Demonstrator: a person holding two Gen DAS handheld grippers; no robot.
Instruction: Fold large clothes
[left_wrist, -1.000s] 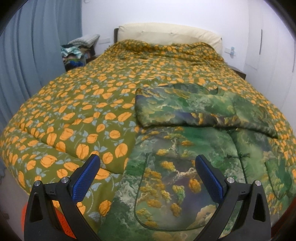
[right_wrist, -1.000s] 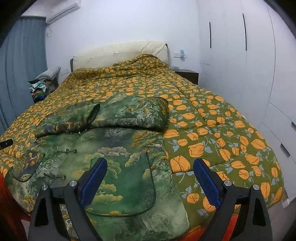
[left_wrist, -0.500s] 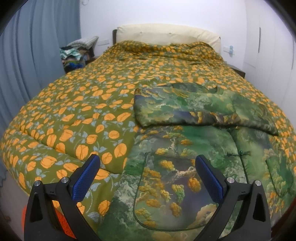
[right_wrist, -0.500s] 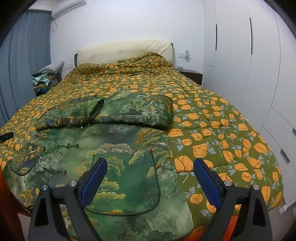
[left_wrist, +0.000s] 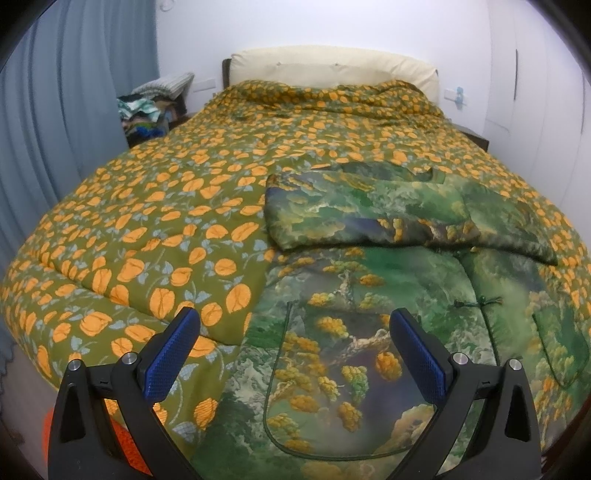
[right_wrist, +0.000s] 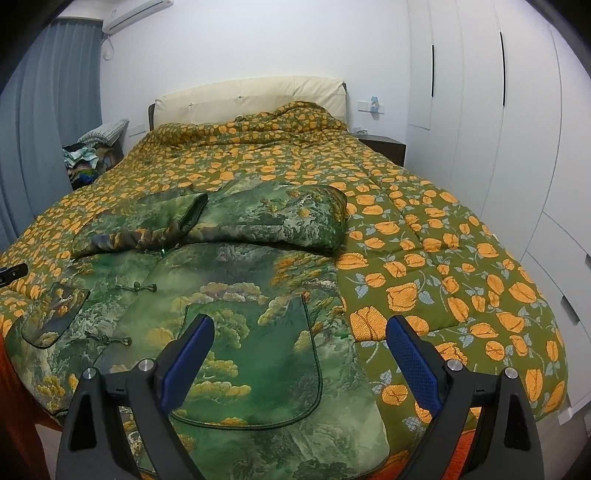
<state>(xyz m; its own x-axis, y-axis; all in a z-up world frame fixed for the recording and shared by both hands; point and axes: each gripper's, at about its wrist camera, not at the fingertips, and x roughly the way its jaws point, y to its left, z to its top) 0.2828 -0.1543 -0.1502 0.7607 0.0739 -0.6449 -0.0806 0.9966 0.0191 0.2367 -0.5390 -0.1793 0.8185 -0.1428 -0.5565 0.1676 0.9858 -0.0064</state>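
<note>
Jacket: one green landscape-print padded jacket (left_wrist: 369, 295) is lying flat on the near end of the bed, its two sleeves folded across the chest.
Sleeves: two are crossing over the upper body, one dark cuff (right_wrist: 194, 212) showing.
Pockets: two patch pockets are showing, one large (right_wrist: 255, 354) and one at the left edge (right_wrist: 51, 314).
Quilt: one olive quilt with orange flowers (left_wrist: 166, 206) is covering the bed.
Headboard: one cream headboard (right_wrist: 243, 99) is standing at the far end.
Left gripper: left gripper (left_wrist: 291, 354) is hovering above the jacket's hem, jaws spread wide, gripping nothing.
Right gripper: right gripper (right_wrist: 299, 354) is hovering over the large pocket, jaws wide apart, holding nothing.
</note>
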